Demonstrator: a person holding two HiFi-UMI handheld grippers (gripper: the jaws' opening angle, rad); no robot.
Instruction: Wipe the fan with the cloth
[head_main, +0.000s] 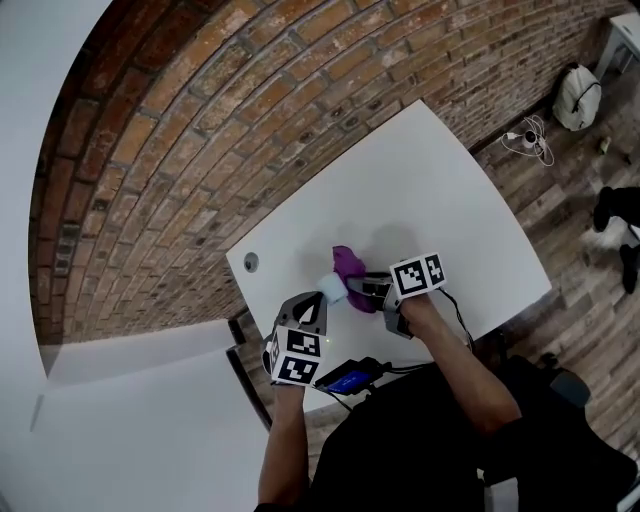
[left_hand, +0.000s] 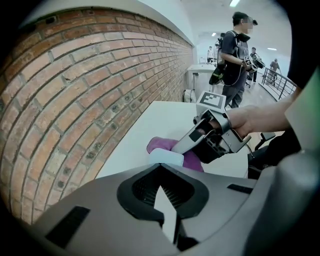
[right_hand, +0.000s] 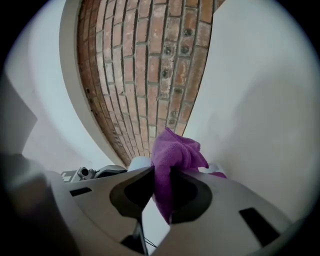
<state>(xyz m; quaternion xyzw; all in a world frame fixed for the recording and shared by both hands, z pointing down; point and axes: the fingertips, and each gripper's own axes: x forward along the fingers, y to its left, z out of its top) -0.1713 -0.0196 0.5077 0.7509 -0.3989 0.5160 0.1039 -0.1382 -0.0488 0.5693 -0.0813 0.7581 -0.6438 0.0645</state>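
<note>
Brick wall (head_main: 200, 150) runs along the far edge of the white table (head_main: 450, 200), from 9 to 1 o'clock in the head view. A small round hole (head_main: 251, 262) sits in the tabletop at 10 o'clock from the work. A white backpack (head_main: 578, 95) and a coiled cable (head_main: 528, 138) lie on the wooden floor at 2 o'clock, well apart from the table. A dark device with a blue screen (head_main: 348, 379) hangs at the table's near edge at 6 o'clock. In the left gripper view a person in dark clothes (left_hand: 234, 60) stands far off at 1 o'clock. The purple cloth (head_main: 350, 272) is bunched against the small pale fan (head_main: 331, 288) near the table's near edge and covers its 3 o'clock side, so little of the fan shows. The right gripper (head_main: 358, 288) lies about level and points toward 9 o'clock, its jaws clamped on the cloth, which hangs folded between them in its own view. The right hand (head_main: 425, 315) is behind the marker cube. The left gripper (head_main: 316, 303) tilts steeply down toward 1 o'clock, jaws pressed together on a thin white part of the fan. The forearm trails back toward 6 o'clock.
</note>
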